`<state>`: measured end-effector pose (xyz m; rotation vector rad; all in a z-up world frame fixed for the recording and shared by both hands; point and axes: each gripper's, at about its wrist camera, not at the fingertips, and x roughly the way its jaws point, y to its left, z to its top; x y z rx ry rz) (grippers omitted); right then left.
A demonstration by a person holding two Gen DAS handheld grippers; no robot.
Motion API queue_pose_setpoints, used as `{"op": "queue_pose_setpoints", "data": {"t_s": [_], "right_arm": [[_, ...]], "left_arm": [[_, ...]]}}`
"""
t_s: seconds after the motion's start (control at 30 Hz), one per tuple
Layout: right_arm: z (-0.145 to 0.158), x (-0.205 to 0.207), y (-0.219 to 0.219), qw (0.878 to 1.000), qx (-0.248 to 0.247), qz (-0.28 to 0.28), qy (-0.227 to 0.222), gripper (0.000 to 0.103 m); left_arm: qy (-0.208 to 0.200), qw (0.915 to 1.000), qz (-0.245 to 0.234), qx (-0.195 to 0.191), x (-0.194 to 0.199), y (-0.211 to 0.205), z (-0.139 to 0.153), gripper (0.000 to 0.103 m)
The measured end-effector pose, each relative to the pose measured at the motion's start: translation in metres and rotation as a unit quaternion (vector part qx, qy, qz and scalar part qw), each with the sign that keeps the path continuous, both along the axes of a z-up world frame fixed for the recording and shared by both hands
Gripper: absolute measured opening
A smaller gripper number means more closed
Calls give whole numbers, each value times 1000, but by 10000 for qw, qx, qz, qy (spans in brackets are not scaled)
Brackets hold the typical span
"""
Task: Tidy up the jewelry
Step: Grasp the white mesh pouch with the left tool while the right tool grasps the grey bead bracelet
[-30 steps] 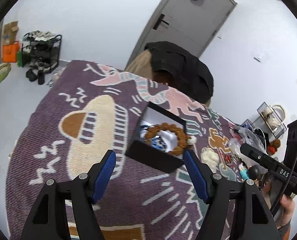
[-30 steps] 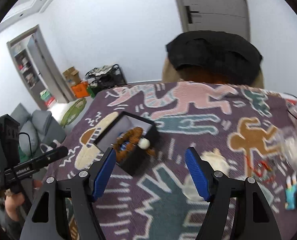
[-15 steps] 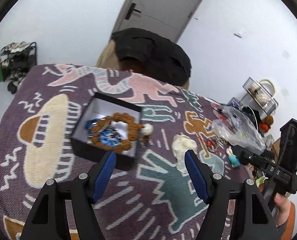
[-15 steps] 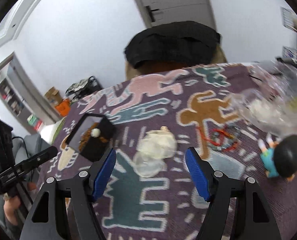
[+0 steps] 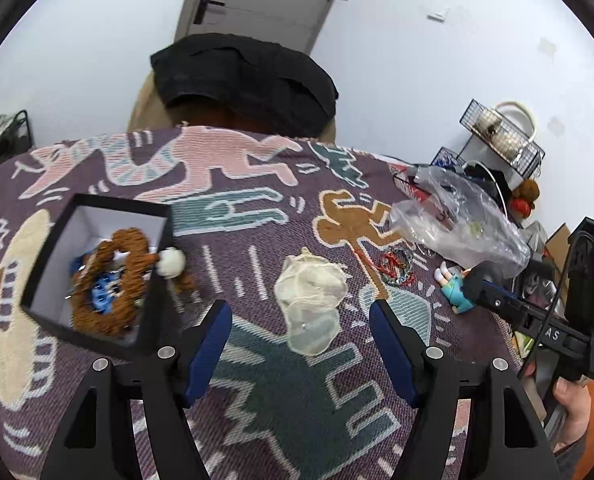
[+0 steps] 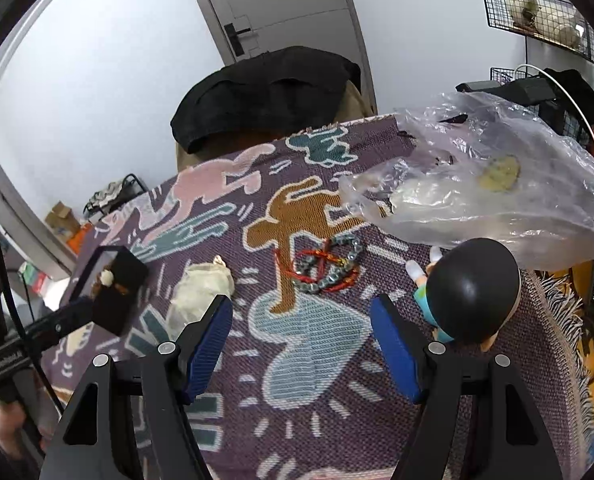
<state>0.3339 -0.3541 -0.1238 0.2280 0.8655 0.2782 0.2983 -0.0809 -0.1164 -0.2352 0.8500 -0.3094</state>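
An open black jewelry box (image 5: 97, 208) (image 6: 117, 280) sits left on the patterned purple blanket (image 5: 297, 400). A brown bead bracelet (image 5: 113, 280) with a white bead hangs over its rim, with blue pieces inside. A cream mesh pouch (image 5: 311, 292) (image 6: 201, 288) lies mid-blanket, just ahead of my open, empty left gripper (image 5: 299, 348). A red cord tangled with a grey chain bracelet (image 6: 325, 266) (image 5: 395, 266) lies ahead of my open, empty right gripper (image 6: 301, 344).
A crumpled clear plastic bag (image 6: 489, 188) lies at the right. A small figurine with a black head (image 6: 471, 292) stands close to the right gripper's right finger. A chair with a black garment (image 5: 245, 80) is behind the table. Wire baskets (image 6: 537, 12) hang on the wall.
Both grippers swung right across the blanket. The box slid to the left of both views; the pouch, the red-and-grey bracelet, the bag and the figurine came into closer view. Jaws stayed open.
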Motion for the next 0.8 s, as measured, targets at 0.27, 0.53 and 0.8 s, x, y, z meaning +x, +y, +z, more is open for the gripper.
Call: {"op": "queue_pose_setpoints", "data": {"t_s": [0.27, 0.53, 0.8], "right_arm": [[-11, 0, 0, 9999, -131, 89, 30, 67], [-19, 21, 11, 9993, -331, -84, 175, 36], [-29, 56, 21, 9944, -852, -525, 326, 22]], "left_arm": [[222, 9987, -267, 378, 36, -29, -22, 72], [491, 9964, -359, 598, 63, -41, -44, 72], [725, 9947, -441, 579, 73, -43, -59, 42]]}}
